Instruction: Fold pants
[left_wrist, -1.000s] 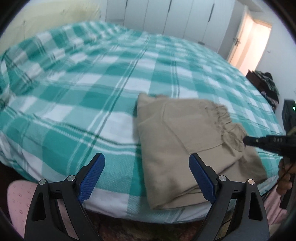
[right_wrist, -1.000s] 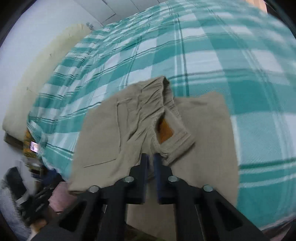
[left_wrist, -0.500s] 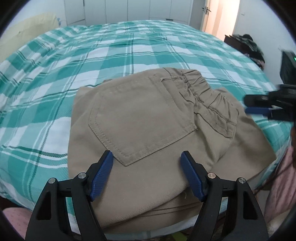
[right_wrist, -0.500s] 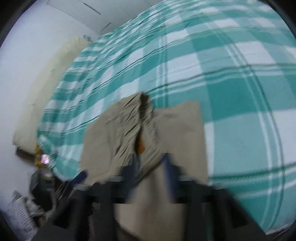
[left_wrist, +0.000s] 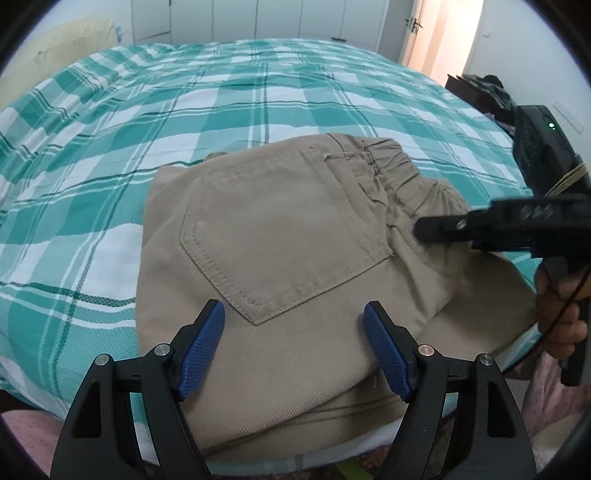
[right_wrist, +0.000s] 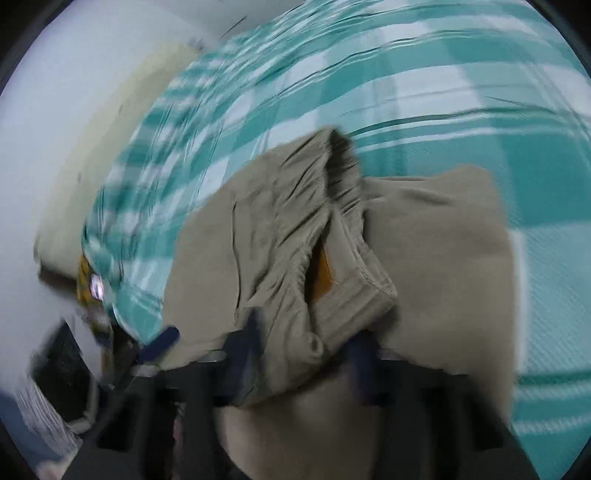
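Folded khaki pants (left_wrist: 280, 236) lie near the front edge of the green checked bed (left_wrist: 258, 92), back pocket up, elastic waistband to the right. My left gripper (left_wrist: 295, 332) hovers over the near part of the pants, its jaws wide and opening slightly, with nothing between the blue pads. The right gripper (left_wrist: 419, 229) reaches in from the right over the waistband. In the blurred right wrist view, the right gripper (right_wrist: 306, 343) has the waistband corner of the pants (right_wrist: 443, 258) between its closing jaws, which still stand apart.
A person's hand (left_wrist: 561, 321) holds the right gripper's handle at the bed's right edge. White wardrobe doors (left_wrist: 258, 18) and a lit doorway (left_wrist: 443, 33) stand behind the bed. Dark furniture with clothes (left_wrist: 480, 88) sits at the far right, a cream pillow (left_wrist: 62, 40) at the far left.
The left gripper has swung right and down over the pants, then stayed. The right gripper went from shut to apart and dropped onto the waistband corner.
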